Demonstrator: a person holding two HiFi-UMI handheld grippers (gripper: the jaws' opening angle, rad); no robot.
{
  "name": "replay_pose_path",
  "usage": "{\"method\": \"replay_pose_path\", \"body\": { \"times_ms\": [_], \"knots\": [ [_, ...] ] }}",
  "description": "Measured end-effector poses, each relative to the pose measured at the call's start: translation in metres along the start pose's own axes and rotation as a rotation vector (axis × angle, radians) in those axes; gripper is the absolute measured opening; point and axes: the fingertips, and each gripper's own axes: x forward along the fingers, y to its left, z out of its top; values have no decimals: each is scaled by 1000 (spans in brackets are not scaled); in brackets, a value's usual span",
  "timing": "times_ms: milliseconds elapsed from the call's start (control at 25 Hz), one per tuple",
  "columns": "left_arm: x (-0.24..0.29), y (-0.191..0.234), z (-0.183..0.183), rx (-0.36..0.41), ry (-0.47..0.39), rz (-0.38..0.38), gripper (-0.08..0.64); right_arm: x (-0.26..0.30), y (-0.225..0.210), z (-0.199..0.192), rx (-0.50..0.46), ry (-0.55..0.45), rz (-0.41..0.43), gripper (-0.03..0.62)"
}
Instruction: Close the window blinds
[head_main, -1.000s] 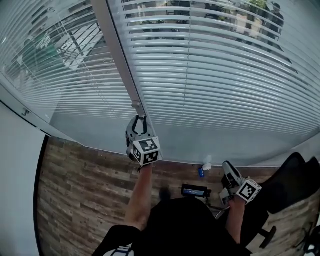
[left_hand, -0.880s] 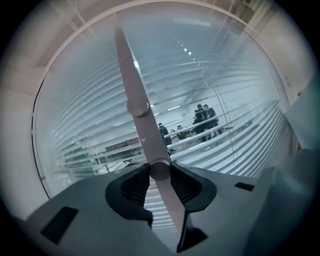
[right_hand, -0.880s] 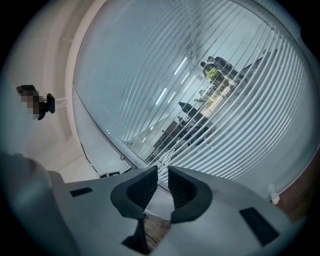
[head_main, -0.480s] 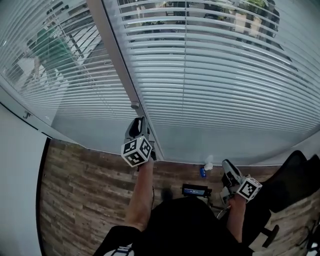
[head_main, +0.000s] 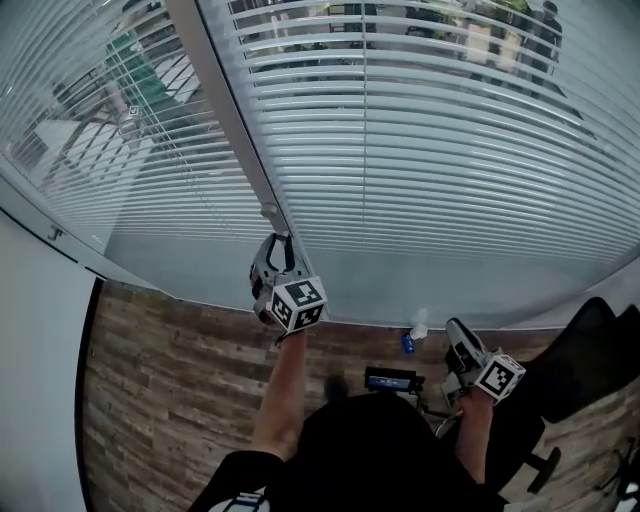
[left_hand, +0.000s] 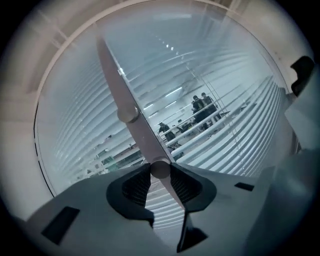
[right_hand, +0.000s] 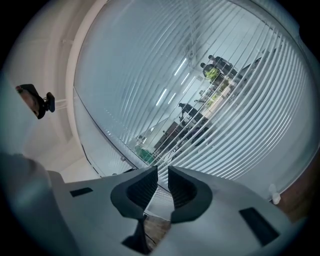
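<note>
White slatted blinds (head_main: 450, 150) hang behind glass on both sides of a grey mullion (head_main: 225, 120); their slats are tilted partly open and an office shows through. My left gripper (head_main: 276, 243) is raised to the mullion's lower end. Its jaws are shut on a small round knob (left_hand: 160, 169) there. A second round knob (left_hand: 128, 114) sits higher on the same mullion (left_hand: 117, 85). My right gripper (head_main: 455, 335) hangs low at the right, away from the blinds (right_hand: 210, 100). Its jaws stand a narrow gap apart with nothing between them.
The window sill (head_main: 380, 290) runs below the glass above a wood-plank floor (head_main: 160, 380). A small bottle (head_main: 405, 343) and a black device (head_main: 390, 381) lie near my feet. A black office chair (head_main: 580, 380) stands at the right, a white wall (head_main: 30, 350) at the left.
My left gripper rolled about the knob one way, then back; its marker cube shows a different face in each frame. The right gripper has stayed where it was.
</note>
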Motion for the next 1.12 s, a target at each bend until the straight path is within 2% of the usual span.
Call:
{"method": "replay_pose_path", "body": {
  "times_ms": [40,80,120,200,240,280,320,400,520,600,680,880,960,1000,1040,1080,1120],
  "knots": [
    [0,0,0,-14,-9,-4,137,0,1,0,0,-1,1,60],
    [0,-1,0,-95,-25,-29,137,0,1,1,0,-2,2,60],
    [-1,0,0,-241,-46,-70,137,1,2,1,-1,-3,3,60],
    [-3,4,0,-606,-86,-161,158,0,2,1,-1,-4,1,60],
    [-3,7,-1,-755,-100,-197,169,0,1,0,0,-3,-1,60],
    [-2,9,-2,-864,-111,-225,170,-1,-1,-1,-1,-1,-3,60],
    [-1,11,-2,-936,-120,-248,170,-2,-2,-1,-2,0,-2,60],
    [0,9,-4,-999,-121,-273,169,-3,2,0,-3,-13,10,60],
    [-3,3,-9,-963,-109,-256,140,-10,-4,-5,4,-22,7,60],
    [-2,4,-8,-868,-97,-228,138,-10,-3,-2,6,-26,12,60],
    [0,4,-7,-700,-70,-184,137,-9,-4,-1,7,-25,8,60],
    [4,0,-10,-221,-3,-57,137,-7,-1,2,1,-25,10,60],
    [7,1,-8,-71,8,-20,137,-3,0,3,4,-19,8,60],
    [9,1,-7,-34,6,-14,137,-2,0,3,4,-16,6,60],
    [9,1,-6,-48,-4,-23,137,0,1,3,2,-14,6,60],
    [9,0,-6,-125,-23,-50,138,0,1,3,0,-13,8,60],
    [7,1,-4,-260,-47,-91,138,1,1,2,1,-11,9,60]
  ]
}}
